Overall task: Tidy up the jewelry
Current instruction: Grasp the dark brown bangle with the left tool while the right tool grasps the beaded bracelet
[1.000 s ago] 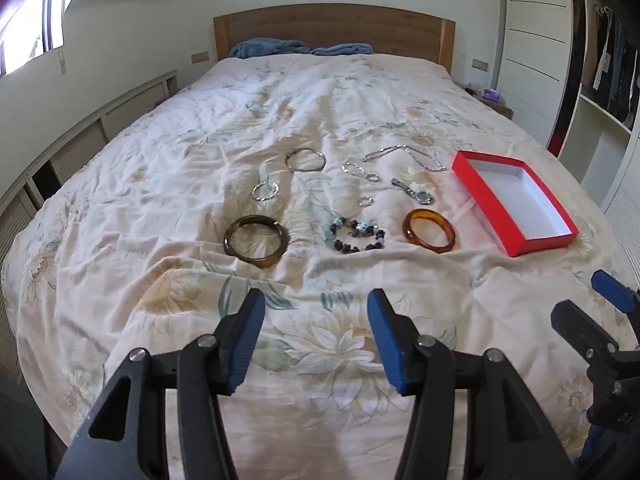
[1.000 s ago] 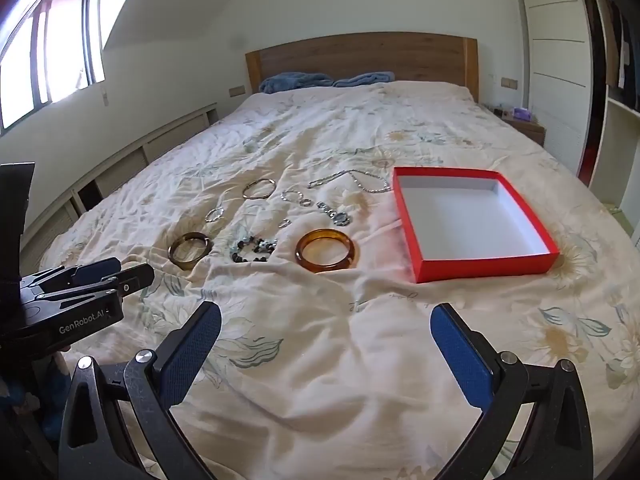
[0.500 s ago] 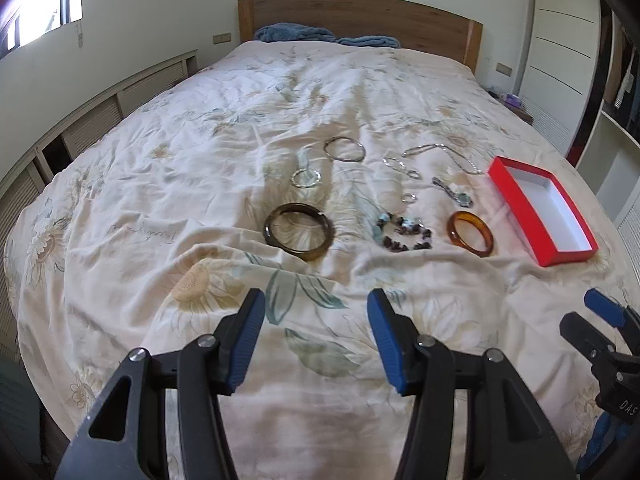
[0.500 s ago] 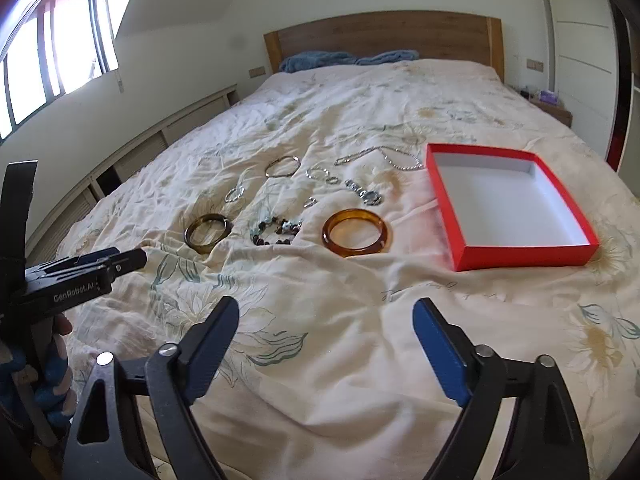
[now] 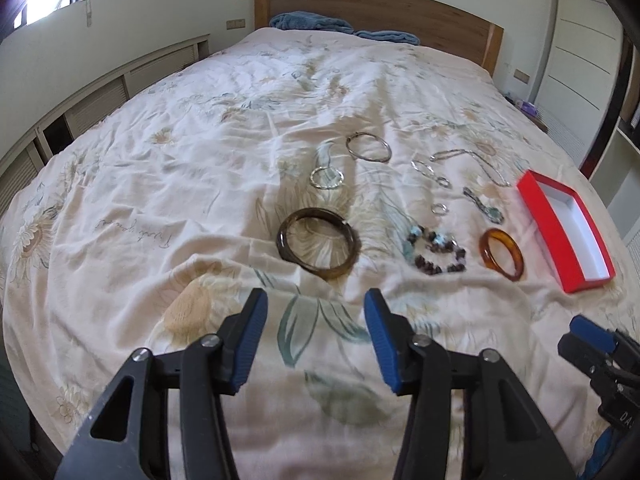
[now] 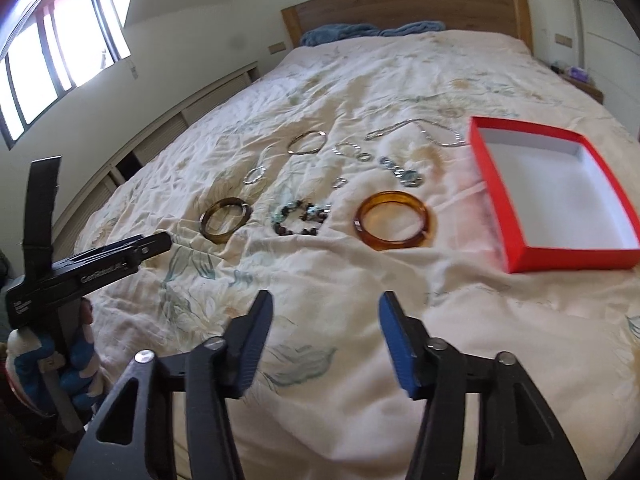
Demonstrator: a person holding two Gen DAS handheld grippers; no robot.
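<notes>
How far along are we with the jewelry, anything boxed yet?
Nothing boxed: the red box is bare inside. Left gripper and right gripper hold nothing; their jaws have just been closing over bare bedspread. Left to do: dark bangle, amber bangle, beaded bracelet and the smaller silver pieces.

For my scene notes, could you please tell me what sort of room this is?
A bedroom, most likely: a large bed with a floral cover, a wooden headboard with folded blue blankets against it, and a bedside table.
</notes>
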